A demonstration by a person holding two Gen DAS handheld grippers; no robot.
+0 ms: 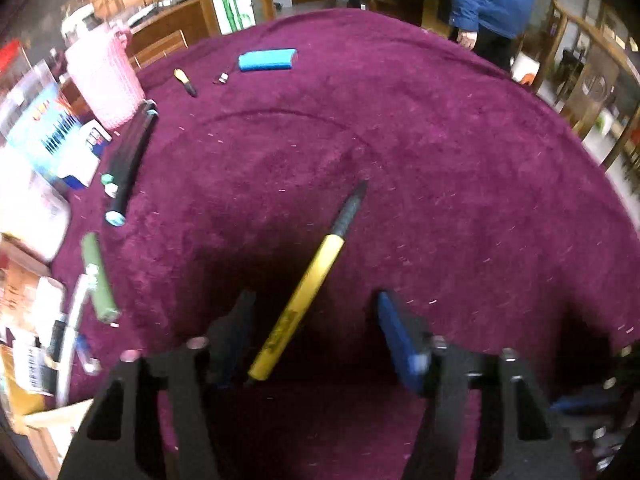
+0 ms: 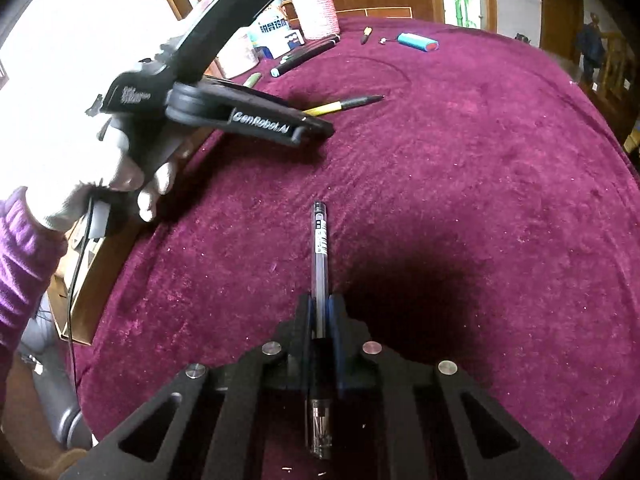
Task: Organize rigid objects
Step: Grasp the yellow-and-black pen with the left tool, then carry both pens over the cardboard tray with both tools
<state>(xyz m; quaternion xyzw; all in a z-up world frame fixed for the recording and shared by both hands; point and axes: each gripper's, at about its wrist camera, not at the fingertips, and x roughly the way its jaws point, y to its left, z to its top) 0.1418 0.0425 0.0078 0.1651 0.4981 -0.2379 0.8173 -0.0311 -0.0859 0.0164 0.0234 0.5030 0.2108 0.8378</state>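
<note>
My right claw (image 2: 319,312) is clenched on the clear pen (image 2: 320,264). My left claw (image 1: 316,320) is released, straddling the yellow pen (image 1: 304,296) on the counter (image 1: 460,160).

We find the worktop (image 2: 500,200) wide open across its middle and right; the left edge is crowded by a pink basket (image 1: 106,80), boxes (image 1: 52,136), black tubes (image 1: 130,160) and what seems a green marker (image 1: 100,280); the yellow pen (image 1: 308,296) lies between the left tongs (image 1: 316,332).
</note>
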